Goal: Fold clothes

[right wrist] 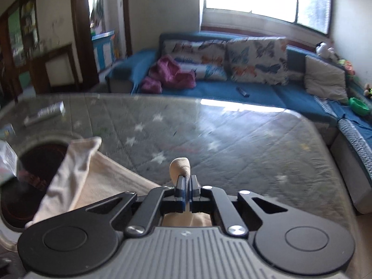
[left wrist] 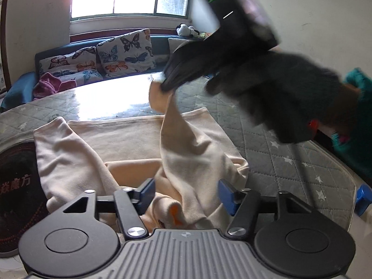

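Two grippers: right gripper [right wrist: 186, 182] jaws pinch the cream garment's [left wrist: 130, 137] sleeve, lifting it to fold; left gripper [left wrist: 186, 191] jaws gape, gripping nothing.

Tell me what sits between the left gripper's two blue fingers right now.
In the left wrist view, the left gripper straddles bunched cream garment fabric; its pads stand apart, not pressing it.

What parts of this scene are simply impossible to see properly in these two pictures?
- Right gripper, left wrist view: motion blur smears it, so its hold on the cream garment is unclear.
- Garment's near part, left wrist view: hidden beneath the left gripper.
- Red lettering on the dark round panel: cut off by the picture edge.
- Small items on the table, right wrist view: blurred.
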Demonstrator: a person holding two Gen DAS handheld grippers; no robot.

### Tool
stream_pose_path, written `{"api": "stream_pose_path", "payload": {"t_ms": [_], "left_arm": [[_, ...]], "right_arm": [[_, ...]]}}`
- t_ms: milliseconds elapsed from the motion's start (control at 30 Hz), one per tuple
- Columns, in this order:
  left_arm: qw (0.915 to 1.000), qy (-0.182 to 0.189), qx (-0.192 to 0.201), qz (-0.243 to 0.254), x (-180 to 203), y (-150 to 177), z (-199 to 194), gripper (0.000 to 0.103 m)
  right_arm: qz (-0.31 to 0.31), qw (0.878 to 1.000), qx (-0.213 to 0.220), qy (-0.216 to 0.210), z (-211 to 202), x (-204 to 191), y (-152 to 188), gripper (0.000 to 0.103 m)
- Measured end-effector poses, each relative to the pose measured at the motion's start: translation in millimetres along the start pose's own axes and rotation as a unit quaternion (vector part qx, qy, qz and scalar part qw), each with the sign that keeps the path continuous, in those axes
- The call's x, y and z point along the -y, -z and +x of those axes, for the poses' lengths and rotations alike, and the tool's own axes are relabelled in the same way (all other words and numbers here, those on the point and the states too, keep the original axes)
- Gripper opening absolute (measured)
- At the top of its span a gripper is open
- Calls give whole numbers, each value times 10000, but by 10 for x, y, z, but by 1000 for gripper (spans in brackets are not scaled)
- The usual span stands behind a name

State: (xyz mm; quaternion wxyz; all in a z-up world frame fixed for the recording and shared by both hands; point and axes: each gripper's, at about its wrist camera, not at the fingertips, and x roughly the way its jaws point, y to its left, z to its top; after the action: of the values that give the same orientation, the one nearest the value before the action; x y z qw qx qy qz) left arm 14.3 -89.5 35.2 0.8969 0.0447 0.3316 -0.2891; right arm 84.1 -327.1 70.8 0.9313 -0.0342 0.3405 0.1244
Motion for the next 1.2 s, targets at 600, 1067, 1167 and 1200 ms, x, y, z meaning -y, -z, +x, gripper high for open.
{"api": "stream_pose_path", "payload": {"t_ms": [600, 1067, 1167, 1200], "left_arm": [[9979, 118, 192, 603, 298, 132, -186, 14], [9835, 717, 293, 1636, 672, 250, -362, 43], [9808, 827, 174, 1758, 744, 316, -309, 27], [9797, 900, 120, 1785, 761, 340, -292, 16]], "right_arm": [[810, 9892, 1045, 632, -1899, 850, 761, 2], [1708, 9745, 988, 1068, -2377, 1166, 1601, 2], [1803, 9715, 1026, 1146, -2473, 1204, 1706, 2], [1833, 9706, 1036, 1171, -2502, 1216, 1740, 2]]}}
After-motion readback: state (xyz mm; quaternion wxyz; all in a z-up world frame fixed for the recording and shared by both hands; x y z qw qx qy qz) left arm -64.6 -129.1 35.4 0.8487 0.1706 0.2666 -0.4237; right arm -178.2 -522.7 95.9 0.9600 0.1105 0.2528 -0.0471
